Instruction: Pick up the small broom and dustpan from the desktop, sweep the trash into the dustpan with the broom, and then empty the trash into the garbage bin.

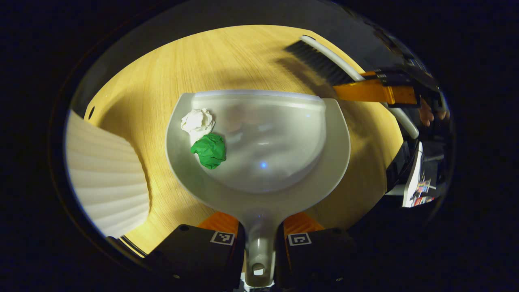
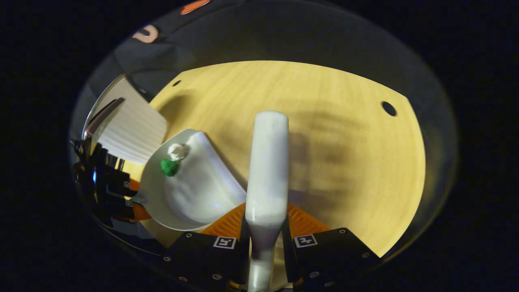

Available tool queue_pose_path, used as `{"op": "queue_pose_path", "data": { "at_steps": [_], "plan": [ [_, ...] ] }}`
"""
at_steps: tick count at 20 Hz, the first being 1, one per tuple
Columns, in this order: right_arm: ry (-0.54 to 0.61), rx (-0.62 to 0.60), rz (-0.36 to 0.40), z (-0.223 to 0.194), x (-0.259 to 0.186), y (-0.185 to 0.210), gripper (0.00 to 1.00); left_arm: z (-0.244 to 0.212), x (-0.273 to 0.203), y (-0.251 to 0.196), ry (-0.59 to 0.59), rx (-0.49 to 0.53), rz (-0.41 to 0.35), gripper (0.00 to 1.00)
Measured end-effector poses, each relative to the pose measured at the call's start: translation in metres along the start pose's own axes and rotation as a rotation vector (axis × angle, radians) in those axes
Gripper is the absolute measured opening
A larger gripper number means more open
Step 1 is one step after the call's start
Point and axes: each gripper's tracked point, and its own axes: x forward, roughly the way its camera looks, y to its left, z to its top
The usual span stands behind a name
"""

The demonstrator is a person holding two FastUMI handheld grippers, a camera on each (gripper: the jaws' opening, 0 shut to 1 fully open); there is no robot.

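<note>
The left gripper [image 1: 259, 239] clamps the handle of the pale grey plastic dustpan [image 1: 259, 170], which sits over the light wooden desktop [image 1: 227, 56]. In the pan, toward ten o'clock, a crumpled white paper ball [image 1: 198, 121] touches a crumpled green paper ball [image 1: 209, 151]. The right gripper [image 2: 265, 239] grips the white-handled small broom [image 2: 267, 162]. A white ribbed garbage bin [image 1: 107, 178] stands at nine o'clock.
</note>
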Motion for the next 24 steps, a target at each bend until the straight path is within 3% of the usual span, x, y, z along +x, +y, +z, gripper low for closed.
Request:
{"op": "queue_pose_path", "data": {
  "at_steps": [4,9,12,13,14,20,24],
  "plan": [
    [-0.006,0.180,-0.077,-0.023,-0.002,-0.037,0.37,0.008,0.012,-0.012,-0.043,-0.130,0.057,0.33],
    [0.021,0.251,-0.103,-0.040,0.004,-0.042,0.37,0.030,0.018,-0.034,-0.067,-0.308,0.064,0.33],
    [0.057,0.269,-0.114,-0.061,0.023,-0.037,0.37,0.033,0.005,-0.035,-0.098,-0.280,0.097,0.33],
    [0.061,0.275,-0.116,-0.064,0.030,-0.036,0.28,0.032,-0.002,-0.040,-0.105,-0.259,0.109,0.33],
    [0.064,0.267,-0.107,-0.067,0.036,-0.035,0.39,0.029,0.000,-0.042,-0.119,-0.250,0.110,0.33],
    [0.043,0.237,-0.092,-0.064,0.031,-0.030,0.47,0.041,-0.028,-0.052,-0.251,-0.172,0.121,0.33],
    [0.023,0.233,-0.066,-0.060,0.031,-0.020,0.63,0.055,-0.056,-0.059,-0.356,-0.187,0.107,0.33]
  ]
}}
